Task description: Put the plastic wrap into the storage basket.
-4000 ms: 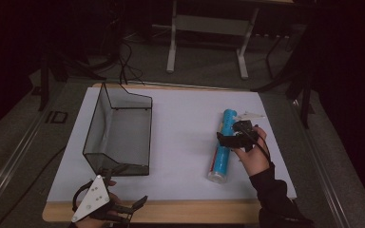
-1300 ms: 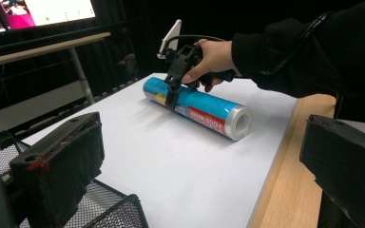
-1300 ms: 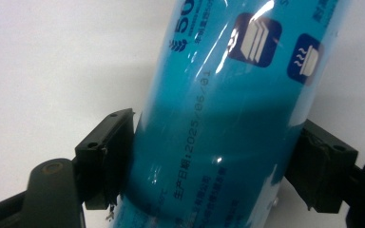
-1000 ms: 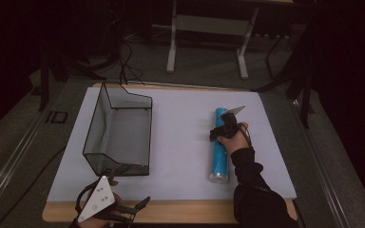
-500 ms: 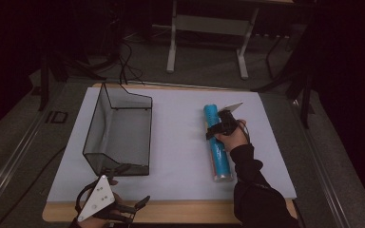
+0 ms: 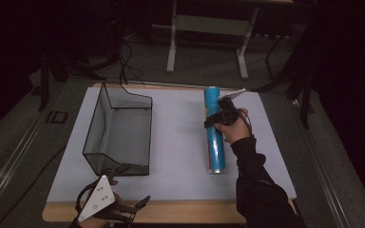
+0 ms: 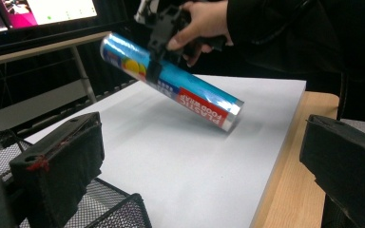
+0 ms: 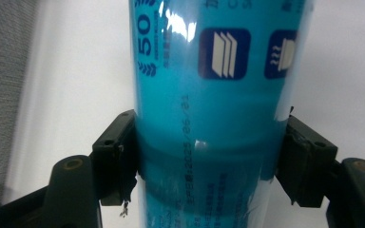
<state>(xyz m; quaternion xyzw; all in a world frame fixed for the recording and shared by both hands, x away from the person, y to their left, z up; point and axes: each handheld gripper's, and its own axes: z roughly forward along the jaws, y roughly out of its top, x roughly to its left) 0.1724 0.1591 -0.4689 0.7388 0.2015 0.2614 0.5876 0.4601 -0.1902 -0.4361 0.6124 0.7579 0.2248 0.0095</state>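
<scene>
A person is working at a bench (image 6: 180, 156) covered with a white sheet; the right tongs (image 6: 220, 114) are clamping a blue roll of plastic food wrap (image 6: 215, 137) round its upper half, its far end tilting up off the sheet while the near end is sitting low by the surface; the left tongs (image 6: 123, 208) are idling with jaws wide apart at the bench's near edge, just beside a black wire-mesh basket (image 6: 116, 164); the basket is lying empty, so any placing there is seemingly yet to come.
</scene>
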